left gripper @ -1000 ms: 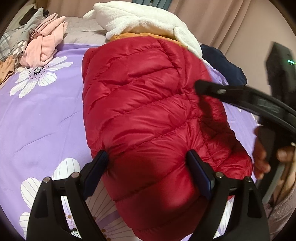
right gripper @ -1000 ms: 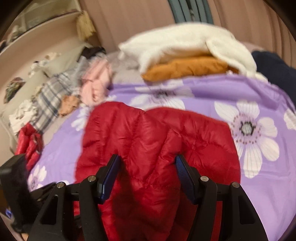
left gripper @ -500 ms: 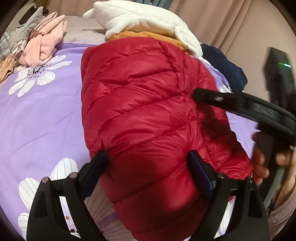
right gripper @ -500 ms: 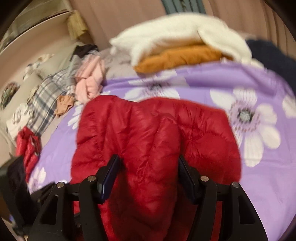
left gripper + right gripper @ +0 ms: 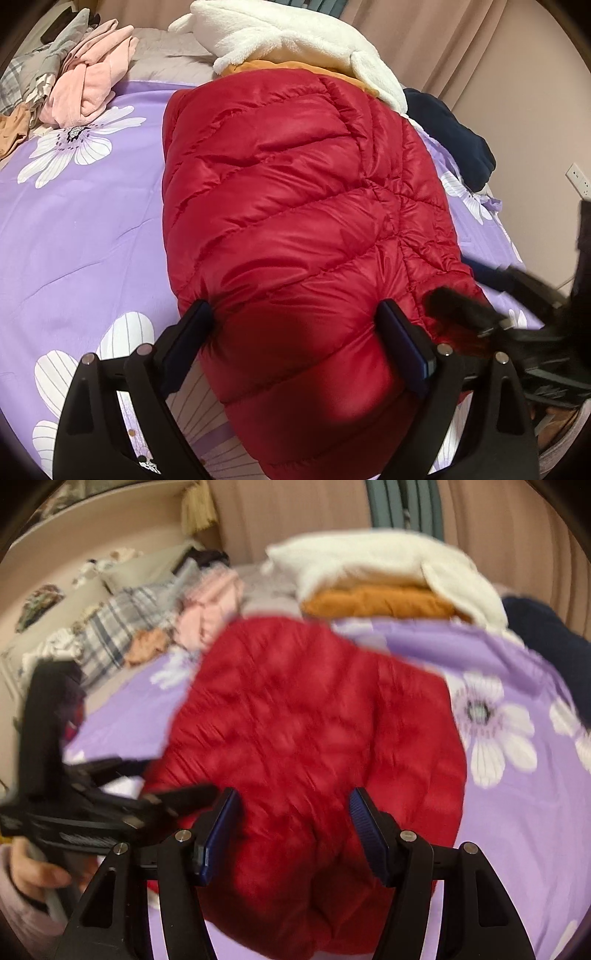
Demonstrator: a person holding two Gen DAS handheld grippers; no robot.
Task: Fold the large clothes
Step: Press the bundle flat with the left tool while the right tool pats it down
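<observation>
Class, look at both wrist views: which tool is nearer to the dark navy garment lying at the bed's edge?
Right, as a judgement. The right tool sits at the red quilted puffer jacket's side facing the dark navy garment; the left tool straddles the jacket's near end, farther away.

Red puffer jacket (image 5: 317,738) spread on purple floral bedspread (image 5: 517,812). Near fold bracketed by right gripper (image 5: 293,830), jaws part open; contact lost to blur. Left gripper (image 5: 177,794) seen at jacket's left edge, held by hand (image 5: 33,871). White and orange garments (image 5: 384,579) stacked beyond.
</observation>
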